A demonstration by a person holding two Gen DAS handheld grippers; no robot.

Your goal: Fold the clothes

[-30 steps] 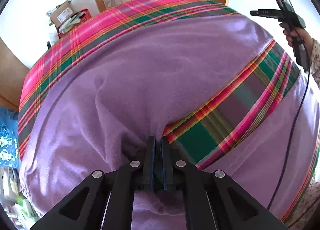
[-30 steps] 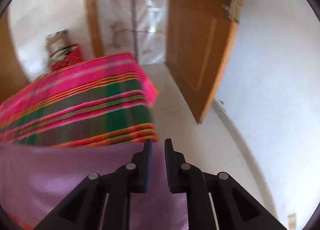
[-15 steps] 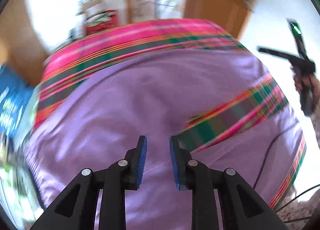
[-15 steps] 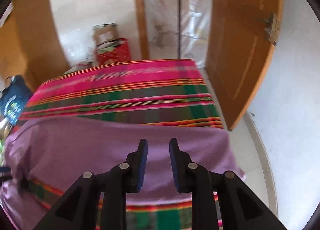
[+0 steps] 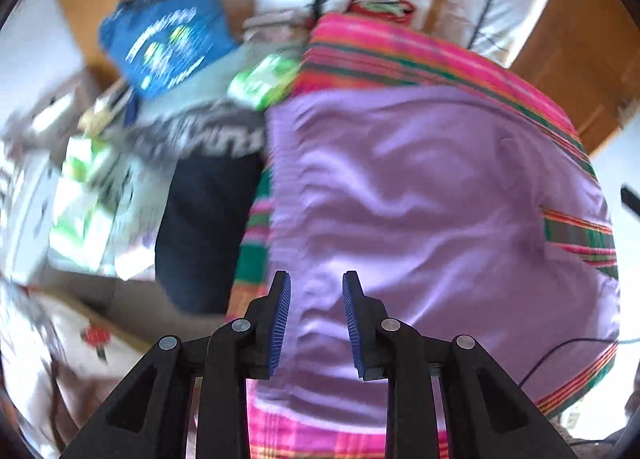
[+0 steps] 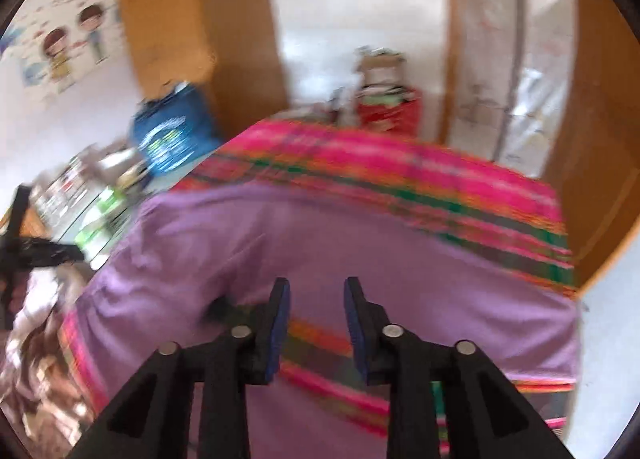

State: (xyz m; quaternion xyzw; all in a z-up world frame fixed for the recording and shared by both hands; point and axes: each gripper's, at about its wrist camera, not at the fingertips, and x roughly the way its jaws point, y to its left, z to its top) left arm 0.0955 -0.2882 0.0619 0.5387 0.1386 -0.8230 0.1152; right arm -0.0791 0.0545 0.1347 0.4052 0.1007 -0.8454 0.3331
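A lilac garment (image 5: 420,195) of soft, smooth cloth lies spread flat on a bed-like surface, below and ahead of the left gripper (image 5: 316,315), whose parted fingers hang above its near edge without touching it. Shallow wrinkles run across its middle. Its left edge is straight, and a notch opens in its right side. From the right gripper (image 6: 316,323), it stretches ahead and to both sides, with a gap in the cloth just below the fingers.
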